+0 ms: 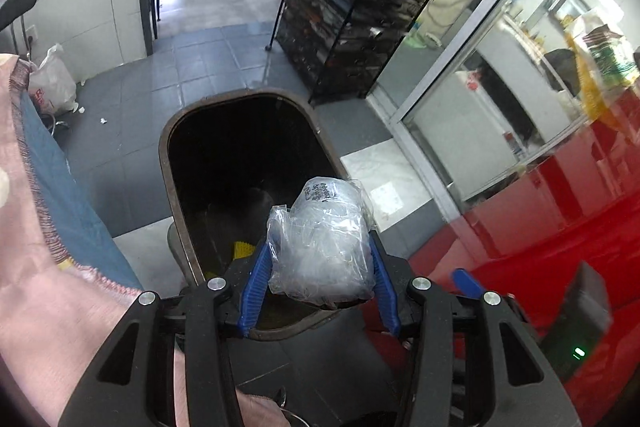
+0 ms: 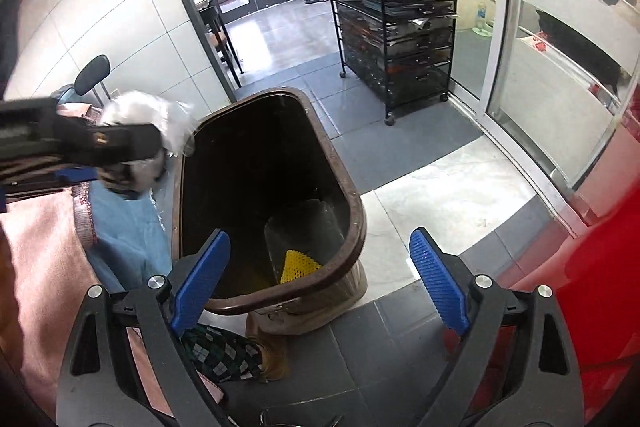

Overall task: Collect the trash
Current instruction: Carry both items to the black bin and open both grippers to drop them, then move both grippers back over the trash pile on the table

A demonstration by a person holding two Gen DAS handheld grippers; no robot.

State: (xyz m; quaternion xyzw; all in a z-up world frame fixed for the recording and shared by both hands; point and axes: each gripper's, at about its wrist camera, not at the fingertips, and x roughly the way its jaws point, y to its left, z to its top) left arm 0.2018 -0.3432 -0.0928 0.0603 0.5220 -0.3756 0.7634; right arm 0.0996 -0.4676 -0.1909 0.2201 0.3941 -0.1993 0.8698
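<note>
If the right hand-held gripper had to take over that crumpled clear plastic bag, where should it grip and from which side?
Probably the bag's bulging far end, coming from above. The left hand-held gripper already pinches its sides near the base over the brown bin, so only the top lump is free. It is soft and rounded, so a wide-open right hand-held gripper should close across it.

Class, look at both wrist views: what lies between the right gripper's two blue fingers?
Nothing is held. In the right wrist view the right gripper stands open, and only the brown bin's rim and grey floor show between them.
</note>
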